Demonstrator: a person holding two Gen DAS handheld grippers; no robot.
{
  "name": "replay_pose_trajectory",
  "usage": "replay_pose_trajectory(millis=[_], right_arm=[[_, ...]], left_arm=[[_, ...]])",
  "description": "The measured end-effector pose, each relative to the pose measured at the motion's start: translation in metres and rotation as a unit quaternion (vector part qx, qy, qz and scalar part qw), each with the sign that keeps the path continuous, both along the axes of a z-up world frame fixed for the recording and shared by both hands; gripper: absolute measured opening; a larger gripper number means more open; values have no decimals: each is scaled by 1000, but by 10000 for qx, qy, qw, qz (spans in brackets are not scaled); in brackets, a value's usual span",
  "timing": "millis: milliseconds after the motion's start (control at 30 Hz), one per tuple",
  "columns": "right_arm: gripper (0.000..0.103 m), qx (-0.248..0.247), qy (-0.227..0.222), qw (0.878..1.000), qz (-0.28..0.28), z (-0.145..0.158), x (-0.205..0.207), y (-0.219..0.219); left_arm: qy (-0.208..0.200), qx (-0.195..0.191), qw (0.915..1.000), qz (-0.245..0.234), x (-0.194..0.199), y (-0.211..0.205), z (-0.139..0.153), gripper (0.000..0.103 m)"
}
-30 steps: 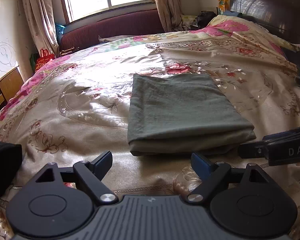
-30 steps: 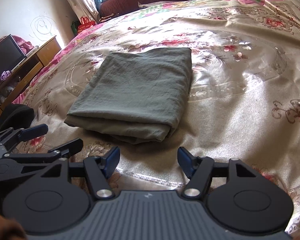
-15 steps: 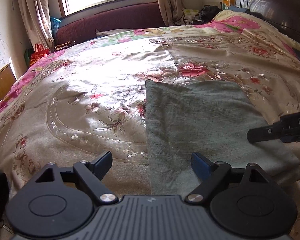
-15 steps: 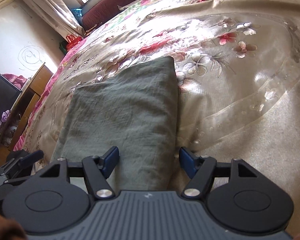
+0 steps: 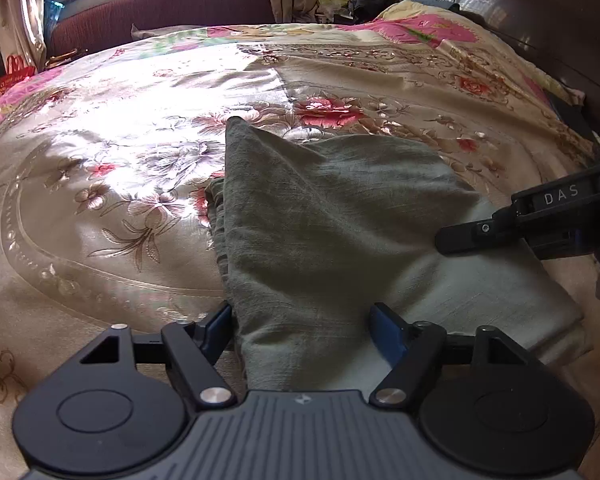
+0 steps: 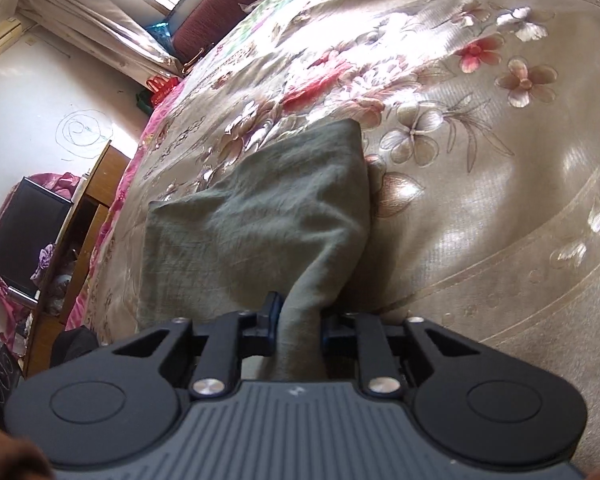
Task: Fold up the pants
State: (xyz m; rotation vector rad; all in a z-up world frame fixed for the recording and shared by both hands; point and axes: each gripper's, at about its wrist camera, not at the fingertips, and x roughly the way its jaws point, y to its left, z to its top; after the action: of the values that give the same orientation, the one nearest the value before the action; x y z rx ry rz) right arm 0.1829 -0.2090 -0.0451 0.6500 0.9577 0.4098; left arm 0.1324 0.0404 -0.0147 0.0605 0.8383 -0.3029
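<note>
pants [image 5: 340, 216] | grey-green, folded | on floral bedspread | near edge bunched and lifted, far corners flat

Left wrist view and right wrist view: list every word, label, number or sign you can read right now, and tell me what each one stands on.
"DAS": white letters on the side of the right claw, seen from the left wrist; the frame edge cuts it off, so it may be part of a longer word.
A small pale emblem on the left claw's ribbed body: a mark, no letters.
The same emblem on the right claw's ribbed body.
Nothing readable on the pants or bedspread.
</note>
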Motion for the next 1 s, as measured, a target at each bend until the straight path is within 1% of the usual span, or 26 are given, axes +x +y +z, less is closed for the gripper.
replay_pose_trajectory(millis=[33,133,200,233,267,300,333,400,433,467,533,600,633,667,700,767,800,933,1000], right_arm=[[15,-41,-21,10000,-20,3,-1,-7],[14,-413,-105,9991,-85,14,-2,-22],[15,-610,-111,9980,-94,18,0,-27],[18,-682,-34,9977,-10,18,2,-28],[24,-698,32,9976,-10,18,3,-29],[25,-765,44,9970,-46,21,1,-30],[27,-881,-16,9961,-76,24,-2,-29],[31,-1179,-278,9923,-259,36,-15,-31],[35,-1356,-451,9889,-396,43,-23,-31],[39,-1509,-570,9857,-492,48,-32,-33],[39,-1691,-742,9816,-488,56,-46,-27],[40,-1699,-899,9806,-378,62,-61,-17],[46,-1742,-1020,9791,-259,63,-67,-9],[56,-1885,-1057,9763,-106,60,-68,-1],[60,-2065,-922,9741,-28,53,-67,5],[60,-2380,-525,9698,47,37,-64,12],[59,-2440,-494,9685,51,35,-68,13],[60,-2258,-858,9704,-68,55,-99,15],[60,-2347,-1056,9663,-46,61,-115,22]], left_arm=[[-18,-6,10000,-43,0,-7,1,83],[-155,77,9995,-269,-3,-30,0,82],[-228,201,9992,-261,-3,-40,-3,84],[-210,253,9992,-231,-2,-41,-3,85],[-210,271,9992,-223,-2,-40,0,85],[-243,304,9991,-191,-4,-38,3,85],[-315,375,9987,-148,-7,-36,6,85],[-547,636,9965,-6,-16,-31,14,87],[-615,712,9955,77,-20,-28,17,88],[-645,743,9950,172,-24,-25,19,89],[-622,685,9951,352,-30,-21,22,89],[-596,652,9949,477,-36,-19,23,90],[-601,677,9943,563,-41,-19,22,90],[-599,686,9940,613,-46,-19,20,92],[-570,693,9939,634,-49,-19,19,94],[-449,696,9941,707,-55,-19,17,95],[-437,680,9940,741,-60,-18,17,95],[-454,656,9930,874,-72,-20,18,97],[-462,697,9927,873,-76,-23,17,97]])
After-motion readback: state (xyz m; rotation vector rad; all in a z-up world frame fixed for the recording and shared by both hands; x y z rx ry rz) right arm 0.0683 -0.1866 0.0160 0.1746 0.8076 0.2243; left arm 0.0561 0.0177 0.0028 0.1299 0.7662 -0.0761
